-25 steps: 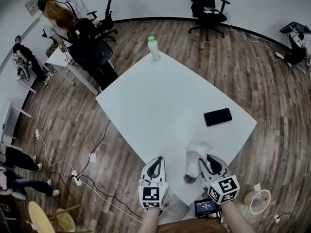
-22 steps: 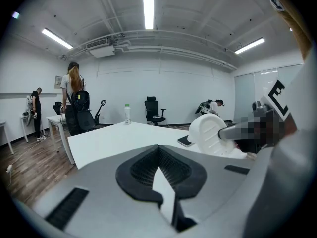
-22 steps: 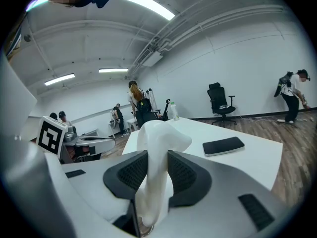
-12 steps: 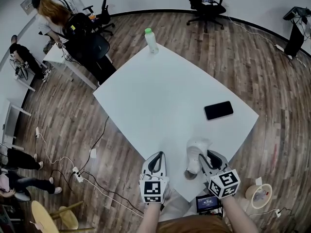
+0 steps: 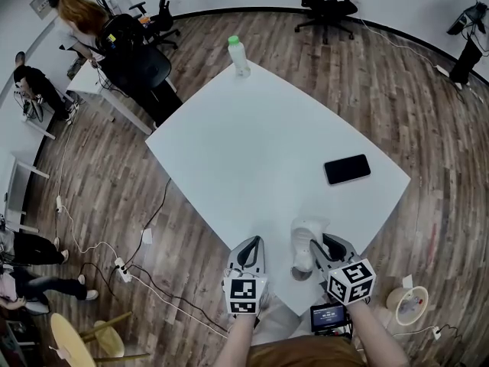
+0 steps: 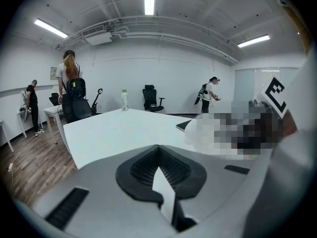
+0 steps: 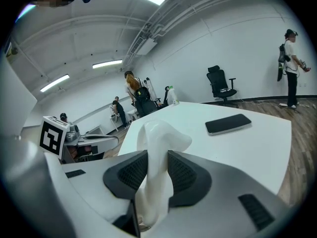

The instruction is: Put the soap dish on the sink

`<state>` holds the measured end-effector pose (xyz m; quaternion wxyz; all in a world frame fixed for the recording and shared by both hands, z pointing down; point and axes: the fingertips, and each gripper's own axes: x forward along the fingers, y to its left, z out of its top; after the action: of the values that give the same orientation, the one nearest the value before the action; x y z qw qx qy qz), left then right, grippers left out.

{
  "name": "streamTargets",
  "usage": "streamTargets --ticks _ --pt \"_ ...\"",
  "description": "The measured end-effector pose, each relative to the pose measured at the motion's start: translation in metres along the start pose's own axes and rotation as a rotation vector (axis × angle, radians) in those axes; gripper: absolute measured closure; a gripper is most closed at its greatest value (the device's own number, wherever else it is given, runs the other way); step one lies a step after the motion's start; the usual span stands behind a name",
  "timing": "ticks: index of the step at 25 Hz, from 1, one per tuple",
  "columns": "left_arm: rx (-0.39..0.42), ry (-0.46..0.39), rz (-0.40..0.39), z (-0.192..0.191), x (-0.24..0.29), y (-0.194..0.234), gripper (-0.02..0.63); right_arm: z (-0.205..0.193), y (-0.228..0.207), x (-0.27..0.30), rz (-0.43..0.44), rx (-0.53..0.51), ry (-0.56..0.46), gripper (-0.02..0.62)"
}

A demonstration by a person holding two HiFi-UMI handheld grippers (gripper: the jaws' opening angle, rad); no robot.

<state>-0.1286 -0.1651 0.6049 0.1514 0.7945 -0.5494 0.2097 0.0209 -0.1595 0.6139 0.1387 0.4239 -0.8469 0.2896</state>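
Note:
The soap dish (image 5: 304, 237) is a white, curved piece held upright over the near edge of the white table (image 5: 260, 144). My right gripper (image 5: 318, 249) is shut on it. In the right gripper view the soap dish (image 7: 157, 143) rises between the two black pads (image 7: 187, 175), its curled top above them. My left gripper (image 5: 250, 249) hangs beside it at the table's near edge, shut with nothing in it. The left gripper view shows my left gripper (image 6: 159, 171) with its pads closed together. No sink is in view.
A black phone (image 5: 347, 169) lies on the table's right side and a green-capped bottle (image 5: 238, 54) stands at its far corner. Office chairs (image 5: 327, 2), desks and people (image 5: 80, 21) stand on the wooden floor around. Cables (image 5: 145, 270) run on the floor to the left.
The head view has shifted a little. Both grippers keep the same stance at the near table edge, the right one still holding the soap dish.

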Motion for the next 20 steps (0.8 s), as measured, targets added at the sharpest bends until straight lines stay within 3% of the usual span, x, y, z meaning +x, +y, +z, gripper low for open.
streamTargets --ticks 20 --pt "-0.024 0.047 -0.029 -0.017 0.011 -0.002 0.600 -0.027 -0.005 0.029 0.061 0.113 0.111 0.474"
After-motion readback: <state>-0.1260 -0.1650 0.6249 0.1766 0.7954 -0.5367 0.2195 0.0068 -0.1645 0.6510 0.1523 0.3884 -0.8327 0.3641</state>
